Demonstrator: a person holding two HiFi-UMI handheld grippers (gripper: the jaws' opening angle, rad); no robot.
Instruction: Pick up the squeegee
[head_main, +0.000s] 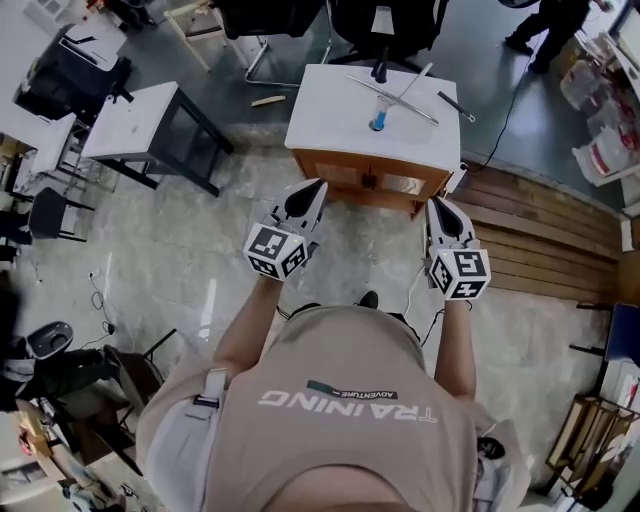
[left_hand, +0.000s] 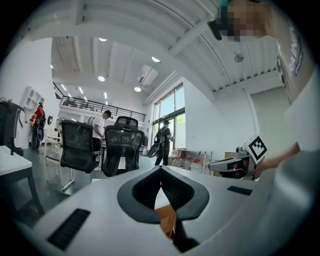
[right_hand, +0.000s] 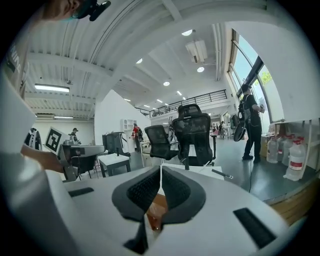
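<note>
Progress so far is nil, as I read it: the squeegee (head_main: 394, 100) lies flat on the white surface (head_main: 325, 125) in the upper centre of the head view, with nothing touching it. Its long blade runs diagonally, and the handle crosses it down to a blue end near the middle of the top. A thin metal tool (head_main: 455, 105) lies apart from it toward the right edge.

Both of my grippers sit lower in that frame, short of the near wooden edge of the surface and well apart from the squeegee. The left gripper (head_main: 321, 185) has its fingers (left_hand: 145, 192) pressed together at the tips, with nothing between them. The right gripper (head_main: 432, 203) shows the same in its own view, fingers (right_hand: 176, 192) closed and empty.

So the whole job is ahead of me. I judge I need to bring one gripper over the surface, spread its fingers, settle them around the handle, close and lift. The right one looks the nearer to the handle. The thin, flat handle may be awkward to get under.
</note>
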